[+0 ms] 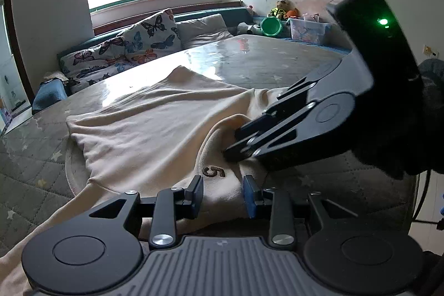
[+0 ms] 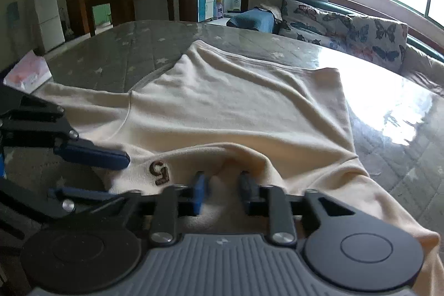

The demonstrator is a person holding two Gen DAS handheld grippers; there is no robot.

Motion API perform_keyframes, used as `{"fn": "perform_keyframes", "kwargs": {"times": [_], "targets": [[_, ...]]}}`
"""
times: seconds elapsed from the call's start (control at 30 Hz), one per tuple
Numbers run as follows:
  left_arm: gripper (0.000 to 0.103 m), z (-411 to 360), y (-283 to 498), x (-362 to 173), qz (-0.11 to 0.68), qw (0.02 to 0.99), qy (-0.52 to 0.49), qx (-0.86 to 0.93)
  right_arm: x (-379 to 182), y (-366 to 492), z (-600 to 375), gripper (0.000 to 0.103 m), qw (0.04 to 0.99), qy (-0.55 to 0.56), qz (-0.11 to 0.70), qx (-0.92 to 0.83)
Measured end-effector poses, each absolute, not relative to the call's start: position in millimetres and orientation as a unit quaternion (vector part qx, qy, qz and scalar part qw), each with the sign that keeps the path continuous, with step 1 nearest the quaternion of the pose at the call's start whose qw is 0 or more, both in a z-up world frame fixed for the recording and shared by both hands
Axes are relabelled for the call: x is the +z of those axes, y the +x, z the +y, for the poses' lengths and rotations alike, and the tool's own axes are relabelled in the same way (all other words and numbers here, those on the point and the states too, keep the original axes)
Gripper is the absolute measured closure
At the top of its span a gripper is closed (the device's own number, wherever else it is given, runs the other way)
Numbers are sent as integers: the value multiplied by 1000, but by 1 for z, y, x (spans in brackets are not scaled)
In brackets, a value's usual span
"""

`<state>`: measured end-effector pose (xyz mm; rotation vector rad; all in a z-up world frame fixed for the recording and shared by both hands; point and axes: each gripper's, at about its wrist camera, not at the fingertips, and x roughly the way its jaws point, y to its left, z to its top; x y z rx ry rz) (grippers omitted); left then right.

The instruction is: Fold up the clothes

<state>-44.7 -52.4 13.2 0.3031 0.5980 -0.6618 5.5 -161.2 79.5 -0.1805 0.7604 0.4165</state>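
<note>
A cream garment [image 1: 152,124] [image 2: 236,101] with a brown "5" emblem [image 1: 213,171] [image 2: 159,171] lies spread on the grey star-quilted table [image 1: 263,65] [image 2: 116,57]. My right gripper [image 2: 222,189] [image 1: 230,150] is shut on a raised fold of the fabric just right of the emblem. At the garment's near edge my left gripper [image 1: 222,196] [image 2: 119,175] stands open. Its blue pads are apart, with the cloth edge lying between them and not pressed. The two grippers are close together, the right one just beyond and to the right of the left.
A sofa with butterfly cushions [image 1: 125,46] [image 2: 347,27] runs along the table's far side under a window. Toys, a green bucket [image 1: 270,27] and a plastic box [image 1: 308,29] sit past the far corner. A pink packet [image 2: 27,71] lies at the table's left edge.
</note>
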Motion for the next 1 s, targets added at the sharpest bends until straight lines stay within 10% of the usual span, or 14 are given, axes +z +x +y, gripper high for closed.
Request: {"fn": "perform_keyframes", "kwargs": {"times": [0.53,1.0], "targets": [[96,-39,-67,11,282,880,181,-337,106,-74,-204,99,902,-77,371,207],[77,-36,-63,31,261,899,151,-316,118,-31,-184,93,917,-61,322,227]]}}
